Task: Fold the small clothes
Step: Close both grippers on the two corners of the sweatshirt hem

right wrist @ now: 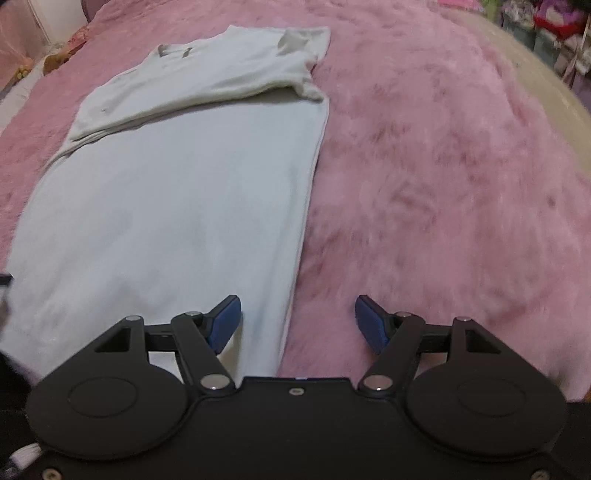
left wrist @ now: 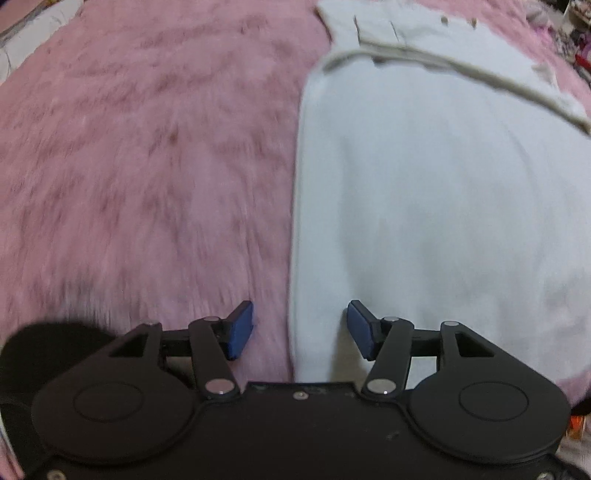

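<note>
On fuzzy pink blanket (right wrist: 424, 166): pale shirt (right wrist: 177, 206), flat.

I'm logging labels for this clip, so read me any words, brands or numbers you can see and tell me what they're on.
No readable text in either view.
Shirt: no print or tag showing.
Blanket: plain pink fur.
Clutter at far edge: too small and blurred to read.

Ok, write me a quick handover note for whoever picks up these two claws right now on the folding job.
Left claw: open, empty, straddling the pale garment's left edge near its bottom end.
Right claw: open, empty, straddling the right edge of the garment.
Garment lies flat on the pink fuzzy blanket.
Done: the sleeves appear folded in across the top.
Left: probably grip both bottom corners and fold up toward the collar.
</note>
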`<state>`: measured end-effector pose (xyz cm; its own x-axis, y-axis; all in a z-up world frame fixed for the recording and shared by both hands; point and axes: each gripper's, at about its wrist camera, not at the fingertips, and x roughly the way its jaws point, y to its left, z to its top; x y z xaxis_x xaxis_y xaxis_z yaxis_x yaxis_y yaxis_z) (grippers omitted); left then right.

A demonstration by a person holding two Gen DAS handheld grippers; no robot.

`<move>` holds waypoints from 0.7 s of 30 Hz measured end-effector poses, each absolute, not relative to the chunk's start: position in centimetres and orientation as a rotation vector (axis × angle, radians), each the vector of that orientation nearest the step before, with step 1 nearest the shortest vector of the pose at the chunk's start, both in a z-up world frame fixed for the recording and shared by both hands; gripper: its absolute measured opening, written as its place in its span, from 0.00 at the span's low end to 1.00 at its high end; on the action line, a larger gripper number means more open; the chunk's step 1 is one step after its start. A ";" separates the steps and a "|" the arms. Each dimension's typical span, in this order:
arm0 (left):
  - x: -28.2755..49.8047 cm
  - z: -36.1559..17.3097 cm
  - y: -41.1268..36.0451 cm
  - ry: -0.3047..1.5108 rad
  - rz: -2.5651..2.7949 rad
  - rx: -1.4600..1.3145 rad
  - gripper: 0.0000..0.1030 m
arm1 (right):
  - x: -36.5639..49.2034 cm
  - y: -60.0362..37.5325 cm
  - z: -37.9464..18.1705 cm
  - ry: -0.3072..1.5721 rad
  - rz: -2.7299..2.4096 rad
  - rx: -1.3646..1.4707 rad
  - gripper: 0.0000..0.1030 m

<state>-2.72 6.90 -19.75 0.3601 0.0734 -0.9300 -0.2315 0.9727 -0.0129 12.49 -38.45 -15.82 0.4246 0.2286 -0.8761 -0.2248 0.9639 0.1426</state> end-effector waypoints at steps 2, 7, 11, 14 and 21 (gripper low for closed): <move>-3.9 -20.1 6.5 1.205 0.209 -0.172 0.56 | 11.3 -38.5 -15.7 1.117 0.289 -0.013 0.64; -5.1 -21.3 6.4 1.253 0.186 -0.244 0.57 | 9.2 -39.1 -16.2 1.193 0.297 0.036 0.64; -4.4 -21.6 5.9 1.241 0.175 -0.234 0.55 | 8.8 -39.3 -17.3 1.226 0.322 0.105 0.64; -4.6 -21.7 6.1 1.227 0.167 -0.263 0.47 | 8.7 -39.1 -17.8 1.237 0.330 0.120 0.64; -6.4 -19.7 7.6 1.147 0.126 -0.319 0.02 | 7.8 -38.5 -17.6 1.241 0.414 0.147 0.03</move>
<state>-6.43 7.57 -19.71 0.4100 -0.0646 -0.9098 -0.2601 0.9478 -0.1845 7.79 -38.53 -17.62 0.2605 0.3833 -0.8861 -0.2258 0.9165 0.3301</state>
